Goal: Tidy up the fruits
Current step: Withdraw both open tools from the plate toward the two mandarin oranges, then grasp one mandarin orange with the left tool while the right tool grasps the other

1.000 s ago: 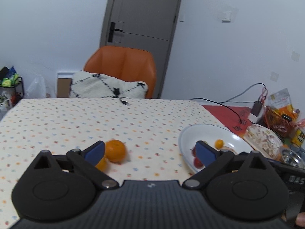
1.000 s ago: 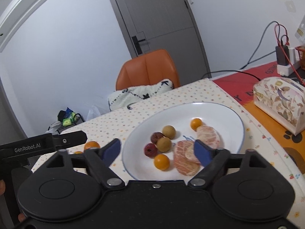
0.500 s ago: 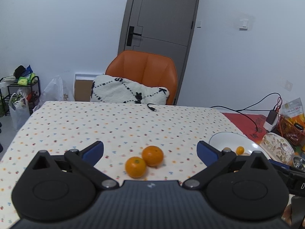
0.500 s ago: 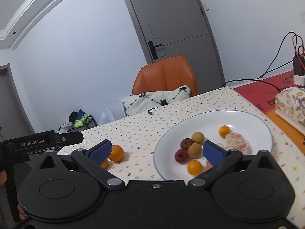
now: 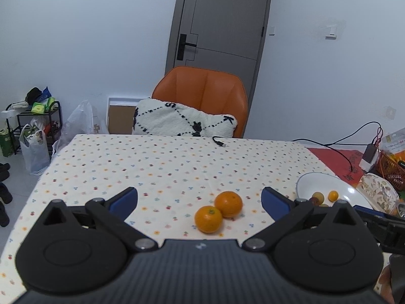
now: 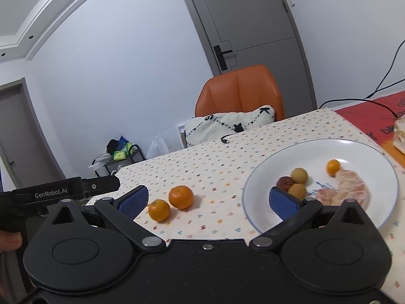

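The left tongs (image 5: 199, 198) are held level above the near edge of the surface (image 5: 157, 162), their blue pads spread wide with nothing between them but air. Ahead of them, framed by the gap, two oranges lie on the dotted cloth: the nearer orange (image 5: 208, 219) touches the farther orange (image 5: 228, 204), which sits just behind and to its right. Off to the right stands the white plate (image 5: 310, 181).

The right tongs (image 6: 207, 198) also gape wide and carry nothing, tilted a little so the room leans. Their left pad points toward the two oranges, their right pad hangs over the near rim of the plate (image 6: 255, 177). On the plate lie a small orange fruit (image 6: 333, 167), two yellowish-brown round fruits (image 6: 299, 175), a dark red one (image 6: 284, 183) and peeled citrus pieces (image 6: 350, 190). The body of the left tool (image 6: 63, 191) shows at that view's left edge, beside the oranges.
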A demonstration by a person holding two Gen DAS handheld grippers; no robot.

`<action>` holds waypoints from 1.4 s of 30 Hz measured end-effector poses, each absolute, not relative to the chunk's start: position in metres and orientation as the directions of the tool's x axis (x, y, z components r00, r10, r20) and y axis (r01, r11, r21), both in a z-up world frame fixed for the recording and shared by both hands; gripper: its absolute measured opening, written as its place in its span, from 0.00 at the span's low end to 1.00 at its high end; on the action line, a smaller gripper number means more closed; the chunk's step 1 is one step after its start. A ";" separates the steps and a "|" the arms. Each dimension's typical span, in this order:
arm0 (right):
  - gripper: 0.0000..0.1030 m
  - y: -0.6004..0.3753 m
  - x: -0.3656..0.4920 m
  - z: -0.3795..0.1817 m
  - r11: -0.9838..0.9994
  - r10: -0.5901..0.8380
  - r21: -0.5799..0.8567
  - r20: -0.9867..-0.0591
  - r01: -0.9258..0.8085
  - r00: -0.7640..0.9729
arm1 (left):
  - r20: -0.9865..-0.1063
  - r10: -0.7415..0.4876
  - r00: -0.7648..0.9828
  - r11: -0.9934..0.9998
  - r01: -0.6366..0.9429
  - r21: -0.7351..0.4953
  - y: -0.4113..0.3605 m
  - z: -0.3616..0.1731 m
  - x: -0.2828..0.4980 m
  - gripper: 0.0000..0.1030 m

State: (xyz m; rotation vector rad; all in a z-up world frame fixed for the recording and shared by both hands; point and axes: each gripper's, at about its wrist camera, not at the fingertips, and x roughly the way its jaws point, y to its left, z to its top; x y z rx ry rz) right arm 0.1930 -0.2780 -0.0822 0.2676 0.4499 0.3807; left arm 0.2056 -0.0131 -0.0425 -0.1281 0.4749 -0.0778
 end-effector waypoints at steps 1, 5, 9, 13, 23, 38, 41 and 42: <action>1.00 -0.276 0.194 -0.082 0.894 0.417 0.332 -0.371 -0.301 0.830 | -0.451 -0.102 0.887 0.989 0.043 -0.140 -0.011 -0.041 0.206 1.00; 1.00 -0.267 0.197 -0.080 0.889 0.431 0.328 -0.373 -0.318 0.822 | -0.450 -0.087 0.889 0.992 0.033 -0.126 -0.005 -0.037 0.210 1.00; 1.00 -0.261 0.204 -0.079 0.882 0.447 0.340 -0.389 -0.326 0.805 | -0.458 -0.103 0.883 0.987 0.034 -0.156 0.002 -0.036 0.217 1.00; 0.91 -0.257 0.215 -0.079 0.886 0.445 0.329 -0.405 -0.327 0.799 | -0.466 -0.112 0.878 0.984 0.034 -0.173 0.003 -0.041 0.225 0.99; 0.67 -0.244 0.239 -0.086 0.881 0.469 0.304 -0.454 -0.363 0.758 | -0.526 -0.160 0.835 0.978 0.063 -0.198 -0.009 -0.069 0.249 0.86; 0.60 -0.229 0.255 -0.095 0.886 0.463 0.230 -0.505 -0.403 0.729 | -0.619 -0.179 0.765 0.975 0.052 -0.218 -0.020 -0.105 0.279 0.56; 0.59 -0.228 0.257 -0.096 0.885 0.465 0.233 -0.507 -0.404 0.726 | -0.629 -0.206 0.750 0.969 0.064 -0.240 -0.019 -0.111 0.283 0.41; 0.59 -0.228 0.258 -0.096 0.883 0.468 0.233 -0.506 -0.407 0.725 | -0.629 -0.215 0.747 0.967 0.072 -0.245 -0.019 -0.112 0.284 0.35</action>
